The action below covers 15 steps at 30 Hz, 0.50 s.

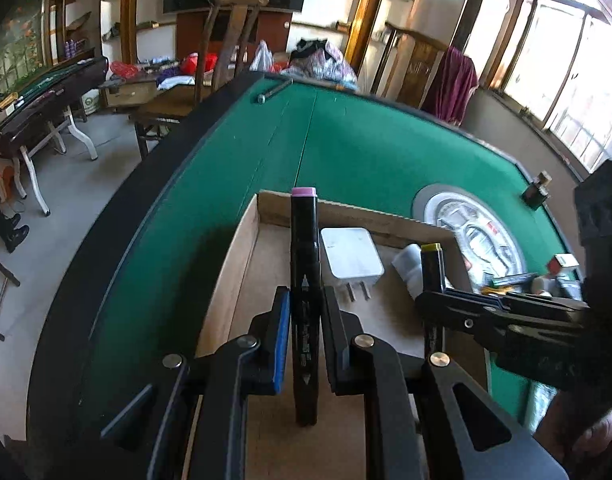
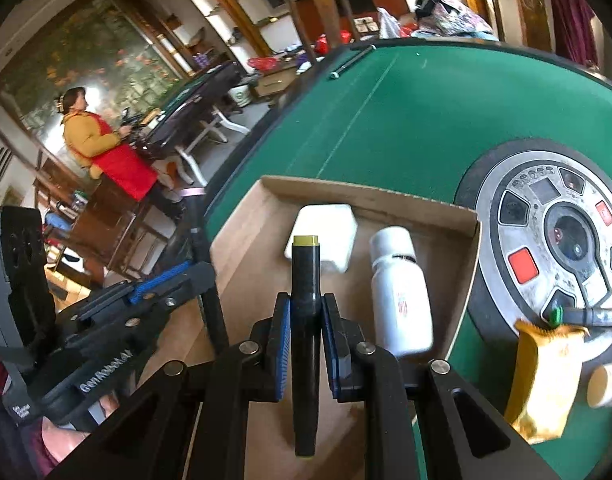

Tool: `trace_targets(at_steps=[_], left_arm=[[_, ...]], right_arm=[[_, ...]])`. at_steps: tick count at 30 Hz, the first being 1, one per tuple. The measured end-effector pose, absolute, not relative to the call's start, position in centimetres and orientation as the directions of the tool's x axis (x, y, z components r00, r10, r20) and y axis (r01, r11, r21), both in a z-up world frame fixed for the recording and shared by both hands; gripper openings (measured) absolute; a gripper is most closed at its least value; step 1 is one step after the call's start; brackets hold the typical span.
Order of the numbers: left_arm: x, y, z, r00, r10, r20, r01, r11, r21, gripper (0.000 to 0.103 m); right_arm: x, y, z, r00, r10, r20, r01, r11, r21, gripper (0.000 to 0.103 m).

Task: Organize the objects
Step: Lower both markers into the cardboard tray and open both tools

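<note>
Left tongs (image 1: 305, 308) clamped on a pink-capped marker (image 1: 304, 280), right tongs (image 2: 306, 312) on a yellow-capped marker (image 2: 305, 280), above the cardboard box (image 2: 386, 196).

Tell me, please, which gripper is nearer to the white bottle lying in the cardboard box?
Right. The right gripper, holding the yellow-capped marker, is just beside the white bottle; the left gripper is farther left.

text: none readable | marker (image 1: 305, 312) print blurred | white bottle (image 2: 400, 300) red marks illegible
</note>
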<state>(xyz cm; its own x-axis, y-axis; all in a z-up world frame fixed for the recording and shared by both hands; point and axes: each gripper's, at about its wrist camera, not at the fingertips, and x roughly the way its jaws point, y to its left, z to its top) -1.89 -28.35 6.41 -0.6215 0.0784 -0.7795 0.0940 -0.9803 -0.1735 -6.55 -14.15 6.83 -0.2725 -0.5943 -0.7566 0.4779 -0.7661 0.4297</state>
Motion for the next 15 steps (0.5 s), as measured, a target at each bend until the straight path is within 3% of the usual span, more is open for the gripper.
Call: trace_targets(at_steps=[15], left_arm=[[-6.1,-27.6,2.3,-0.549,0.083,-0.832,0.104,-0.981,-0.166,0.015]], right_arm=[[-9.2,-15.7,4.3,-0.288,-0.505,-0.814,0.445,-0.823,0.353,0.017]])
